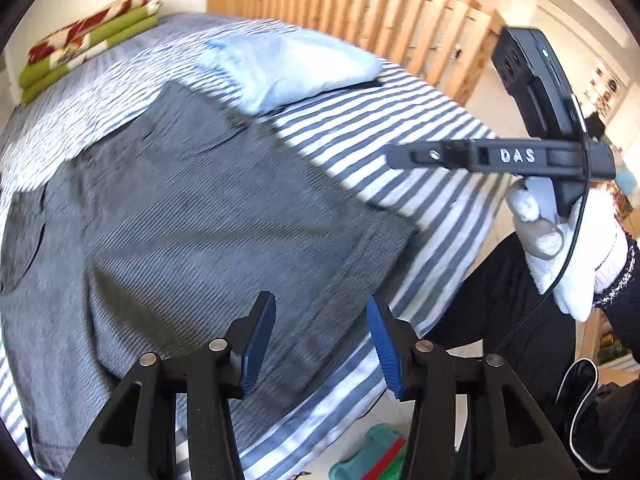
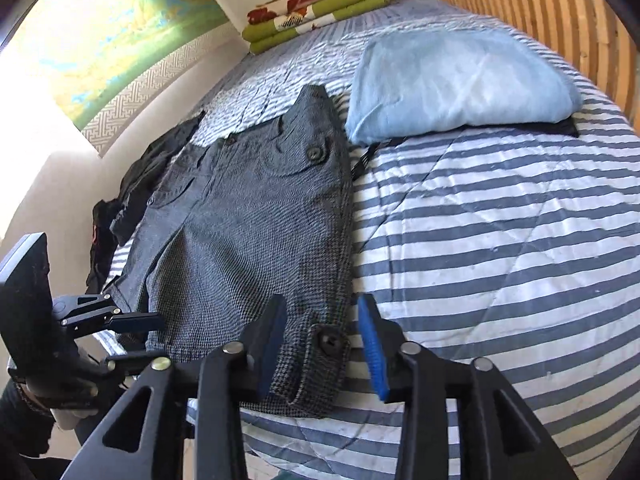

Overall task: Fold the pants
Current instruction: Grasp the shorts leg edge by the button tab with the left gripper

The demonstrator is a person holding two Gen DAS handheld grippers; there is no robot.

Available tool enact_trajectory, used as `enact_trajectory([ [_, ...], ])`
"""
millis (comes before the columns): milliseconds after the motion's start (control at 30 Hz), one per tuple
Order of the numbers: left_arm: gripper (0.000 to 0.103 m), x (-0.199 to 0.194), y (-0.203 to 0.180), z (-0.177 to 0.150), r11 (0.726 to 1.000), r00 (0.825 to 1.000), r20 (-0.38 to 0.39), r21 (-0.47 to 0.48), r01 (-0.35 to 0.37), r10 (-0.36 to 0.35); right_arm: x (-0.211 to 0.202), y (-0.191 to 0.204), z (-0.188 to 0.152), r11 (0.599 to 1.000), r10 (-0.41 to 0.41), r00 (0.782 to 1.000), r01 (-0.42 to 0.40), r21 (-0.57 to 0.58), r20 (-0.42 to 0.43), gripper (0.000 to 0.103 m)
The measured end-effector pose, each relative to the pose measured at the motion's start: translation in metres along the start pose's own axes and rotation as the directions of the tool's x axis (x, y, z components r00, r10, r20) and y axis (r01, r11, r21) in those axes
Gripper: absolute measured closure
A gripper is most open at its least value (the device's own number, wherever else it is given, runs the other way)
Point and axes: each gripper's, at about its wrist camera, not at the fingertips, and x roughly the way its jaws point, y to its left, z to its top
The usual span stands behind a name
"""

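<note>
Grey woven pants (image 2: 248, 216) lie flat on the striped bed cover (image 2: 500, 240), waist far, hems near. My right gripper (image 2: 322, 320) is open over the near right hem corner. The buttoned hem tab (image 2: 328, 340) lies between its blue pads (image 2: 372, 344), which do not press on it. In the left wrist view the pants (image 1: 192, 216) fill the middle. My left gripper (image 1: 320, 320) stands open above their near edge with nothing between its fingers. It shows in the right wrist view at lower left as the left gripper (image 2: 140, 340). The right gripper (image 1: 400, 156) appears side-on, held by a white-gloved hand (image 1: 576, 248).
A folded light blue cloth (image 2: 460, 80) lies beyond the pants. A green and red folded blanket (image 2: 316, 12) sits at the far end of the bed. Wooden slats (image 2: 560, 20) run along the right side. A dark garment (image 2: 140, 184) lies by the wall at left. A green box (image 1: 372, 456) is on the floor.
</note>
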Motion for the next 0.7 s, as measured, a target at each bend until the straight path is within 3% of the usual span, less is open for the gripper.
enact_trajectory([
  [100, 0.051, 0.01, -0.035, 0.013, 0.998, 1.0, 0.015, 0.064, -0.015, 0.014, -0.021, -0.014, 0.002, 0.999, -0.014, 0.998, 0.012, 0.034, 0.061, 0.057],
  [200, 0.051, 0.031, -0.057, 0.028, 0.998, 1.0, -0.007, 0.066, 0.008, -0.007, -0.031, -0.025, 0.009, 0.998, -0.021, 0.997, 0.016, 0.068, 0.068, 0.057],
  [433, 0.048, 0.09, -0.08, 0.052, 0.997, 0.996, -0.08, 0.07, -0.044, 0.05, -0.051, -0.051, 0.035, 0.993, -0.028, 0.998, 0.021, 0.115, 0.061, 0.057],
  [567, 0.071, 0.102, -0.064, 0.053, 1.0, 0.995, -0.094, 0.0, -0.018, 0.018, -0.05, -0.059, 0.056, 0.991, -0.011, 0.998, 0.004, 0.132, 0.055, 0.057],
  [700, 0.078, 0.085, -0.046, 0.051, 0.994, 0.997, -0.052, -0.094, 0.049, -0.054, -0.032, -0.057, 0.077, 0.991, 0.033, 0.999, -0.035, 0.129, 0.02, 0.057],
])
